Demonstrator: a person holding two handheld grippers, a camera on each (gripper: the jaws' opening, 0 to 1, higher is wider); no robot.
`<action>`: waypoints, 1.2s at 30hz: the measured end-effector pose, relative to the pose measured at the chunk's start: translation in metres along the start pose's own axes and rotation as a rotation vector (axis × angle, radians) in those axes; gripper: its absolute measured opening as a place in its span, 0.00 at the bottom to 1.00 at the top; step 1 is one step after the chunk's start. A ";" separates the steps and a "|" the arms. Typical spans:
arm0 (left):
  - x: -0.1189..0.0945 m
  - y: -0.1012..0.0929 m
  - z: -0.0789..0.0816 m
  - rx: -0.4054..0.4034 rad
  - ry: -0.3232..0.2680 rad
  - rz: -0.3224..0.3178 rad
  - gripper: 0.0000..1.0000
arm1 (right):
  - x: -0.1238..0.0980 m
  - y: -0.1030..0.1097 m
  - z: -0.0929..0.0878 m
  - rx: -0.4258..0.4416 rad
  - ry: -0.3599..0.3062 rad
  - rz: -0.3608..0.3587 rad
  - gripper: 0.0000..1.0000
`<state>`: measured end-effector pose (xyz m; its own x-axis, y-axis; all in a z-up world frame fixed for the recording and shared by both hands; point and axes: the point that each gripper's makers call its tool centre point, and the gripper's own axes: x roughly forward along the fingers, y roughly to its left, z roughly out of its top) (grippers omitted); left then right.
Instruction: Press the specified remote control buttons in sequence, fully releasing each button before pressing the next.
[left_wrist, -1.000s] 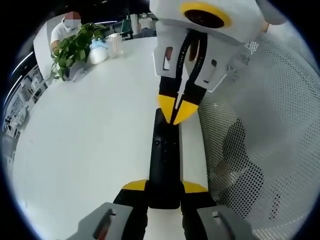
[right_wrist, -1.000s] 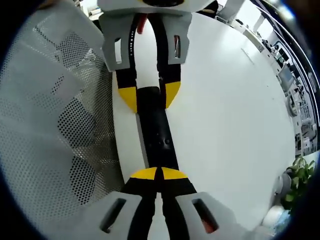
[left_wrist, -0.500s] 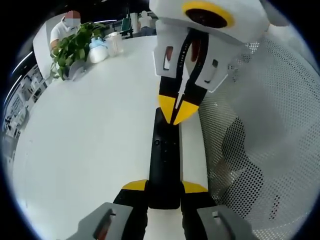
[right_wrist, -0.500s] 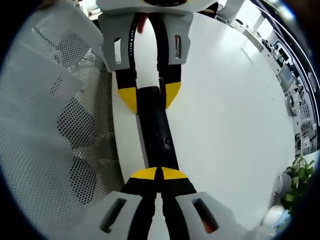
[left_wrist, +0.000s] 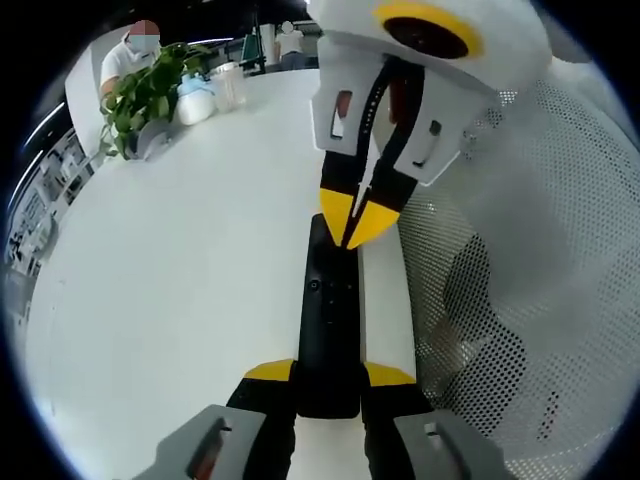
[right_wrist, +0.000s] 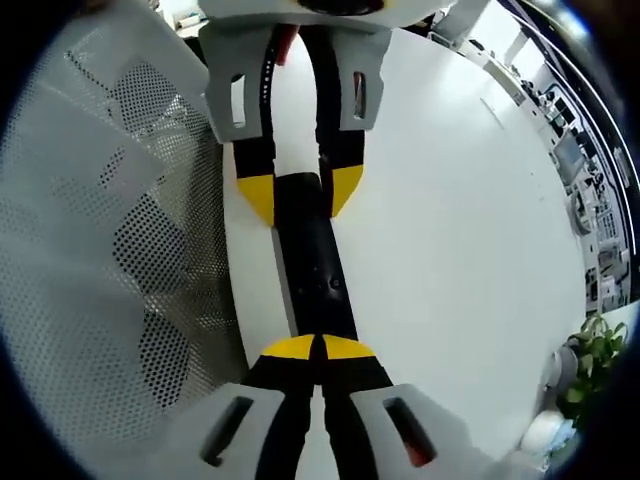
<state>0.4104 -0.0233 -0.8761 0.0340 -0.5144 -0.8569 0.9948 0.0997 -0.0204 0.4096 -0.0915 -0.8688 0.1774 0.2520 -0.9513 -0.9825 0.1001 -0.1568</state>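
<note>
White tabletop (left_wrist: 180, 290) fills most of both views, smooth and bare around the work area. Black remote (left_wrist: 330, 320) lies flat on it near the table edge, lengthwise between the two grippers. Just beside it, past the edge, a white perforated mesh panel (left_wrist: 520, 300) with a dark shape behind the holes; same panel in the right gripper view (right_wrist: 110, 230).

Left gripper (left_wrist: 329, 374): yellow tips sit either side of the remote's near end, pinching it. In the right gripper view it comes in from the top, tips (right_wrist: 298, 192) clamped on the remote's (right_wrist: 315, 270) far end.

Right gripper (right_wrist: 318, 347): yellow tips pressed together, touching at the remote's near end, on its top face. In the left gripper view it points down from above (left_wrist: 356, 215), tips closed on the remote's far end.

Far side of the table: green plant (left_wrist: 145, 95), a pale blue-white container (left_wrist: 195, 100) and a clear cup (left_wrist: 230, 88) beside it. A person (left_wrist: 135, 50) sits behind the plant. Right gripper view shows the plant (right_wrist: 585, 365) at the lower right edge and office desks (right_wrist: 590, 190) with clutter along the right side.
</note>
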 end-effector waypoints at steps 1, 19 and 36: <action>0.000 0.000 0.000 -0.001 0.000 0.000 0.24 | 0.000 0.000 0.000 -0.005 -0.001 0.000 0.00; 0.000 0.000 0.000 -0.009 -0.003 0.003 0.24 | 0.000 0.004 0.006 -0.021 -0.022 0.019 0.00; 0.000 0.000 0.000 -0.009 -0.005 0.000 0.24 | 0.002 0.003 0.005 -0.050 -0.009 0.006 0.00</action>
<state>0.4106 -0.0236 -0.8762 0.0350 -0.5188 -0.8542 0.9939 0.1072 -0.0244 0.4070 -0.0855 -0.8697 0.1719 0.2612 -0.9498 -0.9851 0.0500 -0.1645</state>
